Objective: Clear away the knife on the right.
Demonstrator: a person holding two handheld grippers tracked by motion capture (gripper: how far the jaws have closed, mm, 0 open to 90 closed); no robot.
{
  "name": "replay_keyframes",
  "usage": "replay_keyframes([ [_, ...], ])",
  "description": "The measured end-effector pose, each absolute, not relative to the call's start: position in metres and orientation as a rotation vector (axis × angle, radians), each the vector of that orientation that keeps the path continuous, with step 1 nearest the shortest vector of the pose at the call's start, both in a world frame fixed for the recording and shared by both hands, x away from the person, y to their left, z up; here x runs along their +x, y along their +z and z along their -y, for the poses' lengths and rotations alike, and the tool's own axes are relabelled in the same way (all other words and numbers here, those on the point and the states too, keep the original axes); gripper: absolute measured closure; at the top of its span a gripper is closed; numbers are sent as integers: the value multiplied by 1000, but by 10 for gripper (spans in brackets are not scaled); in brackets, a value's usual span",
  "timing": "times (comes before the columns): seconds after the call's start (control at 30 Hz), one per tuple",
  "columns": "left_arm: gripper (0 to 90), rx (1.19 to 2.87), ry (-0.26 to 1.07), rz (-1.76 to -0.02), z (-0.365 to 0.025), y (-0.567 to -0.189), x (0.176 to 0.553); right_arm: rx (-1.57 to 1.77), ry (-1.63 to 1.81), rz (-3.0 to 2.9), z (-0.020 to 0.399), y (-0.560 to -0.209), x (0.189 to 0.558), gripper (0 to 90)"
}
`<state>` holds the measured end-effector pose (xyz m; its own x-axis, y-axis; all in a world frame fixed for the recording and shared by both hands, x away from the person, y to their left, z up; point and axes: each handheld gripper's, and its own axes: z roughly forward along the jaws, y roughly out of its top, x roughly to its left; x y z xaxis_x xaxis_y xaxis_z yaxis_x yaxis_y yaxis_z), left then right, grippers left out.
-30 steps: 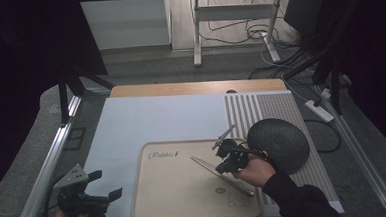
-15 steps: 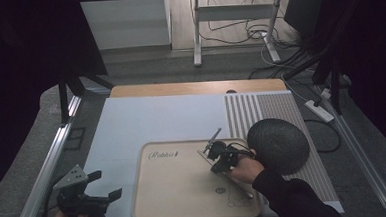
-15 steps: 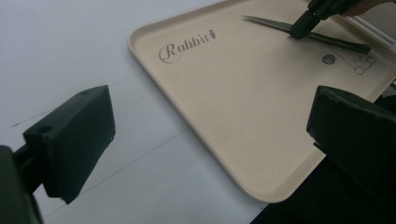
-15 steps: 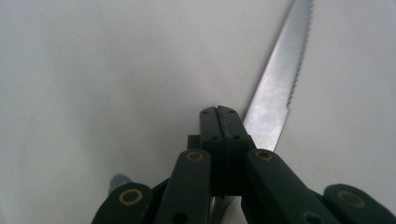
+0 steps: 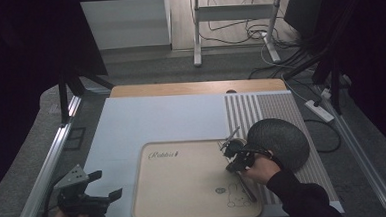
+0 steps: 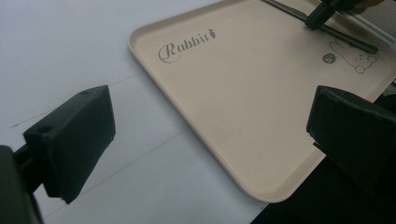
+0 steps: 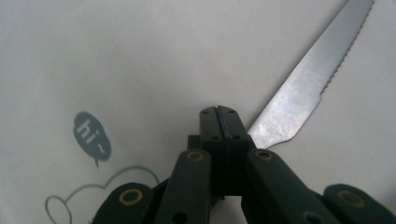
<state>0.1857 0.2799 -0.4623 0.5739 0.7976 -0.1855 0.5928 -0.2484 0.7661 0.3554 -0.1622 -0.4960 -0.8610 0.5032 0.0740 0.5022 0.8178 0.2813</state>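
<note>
Two grippers were at work over a pale blue table top [image 5: 156,120]. Near its front edge lay a beige tray [image 5: 185,189] printed with the word "Rabbit" and a small rabbit drawing, and beside the tray's right edge, on a striped grey mat [image 5: 276,109], sat a dark round plate [image 5: 279,143].

On the right side of the tray lay a table knife [image 7: 303,88], its serrated blade flat on the beige surface. The right gripper [image 7: 219,122] had its two black jaws pressed fully together directly over the knife where the blade narrows toward the handle (whether the metal was actually pinched between the tips or merely lay beneath them could not be told from the right gripper view). The blade ran out past the jaw tips, up and to the right in that view, while a printed "hi" speech bubble sat to the left of the jaws. In the high view the right gripper [image 5: 236,159] hung over the tray's right part, just beside the plate, and the knife's dark handle [image 5: 247,188] trailed toward the tray's front edge next to the rabbit drawing.

At the table's front left corner the left gripper [image 5: 105,185] was held apart from the tray, its jaws spread wide with nothing between them. Its own view looked across the tray, with the right gripper and the knife [image 6: 327,28] far off at the top.
</note>
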Motion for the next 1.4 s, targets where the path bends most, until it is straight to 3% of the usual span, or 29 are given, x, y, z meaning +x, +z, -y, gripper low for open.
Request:
replay_keyframes([
  [0.63, 20, 1955, 303, -1116, -280, -462, 186, 970, 482, -2980, 201, -494, 352, 898],
  [1.03, 21, 1959, 305, -1114, -279, -462, 186, 1018, 528, -2994, 199, -492, 354, 895],
  [1.4, 21, 1958, 305, -1116, -279, -462, 186, 1035, 648, -2902, 201, -480, 354, 634],
])
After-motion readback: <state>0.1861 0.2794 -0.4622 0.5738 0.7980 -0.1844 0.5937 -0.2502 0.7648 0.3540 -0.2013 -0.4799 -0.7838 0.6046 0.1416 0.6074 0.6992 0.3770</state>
